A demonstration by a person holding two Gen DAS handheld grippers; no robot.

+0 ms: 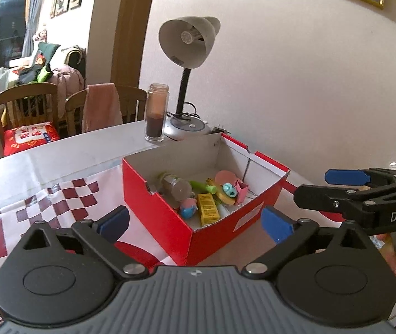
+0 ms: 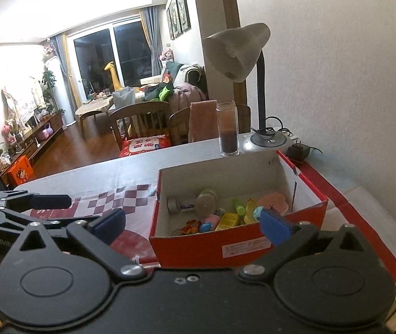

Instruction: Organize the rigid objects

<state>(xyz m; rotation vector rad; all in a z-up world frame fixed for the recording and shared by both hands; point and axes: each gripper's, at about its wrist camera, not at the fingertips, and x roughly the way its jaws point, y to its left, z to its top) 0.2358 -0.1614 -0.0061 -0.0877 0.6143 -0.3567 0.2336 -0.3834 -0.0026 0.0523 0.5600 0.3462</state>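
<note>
Our left claw (image 1: 195, 224) hangs spread wide and empty, our right claw (image 2: 192, 225) likewise, both poised just short of the red box (image 1: 220, 222) on the worktop (image 1: 58, 156). Inside the box we see a yellow carton (image 1: 208, 208), a clear jar (image 1: 178, 188) and small toys. Behind it stand a glass bottle (image 1: 156, 112) and a desk lamp (image 1: 186, 44).

Open red box (image 1: 220, 224) holds jumbled small toys (image 1: 227, 189).
</note>
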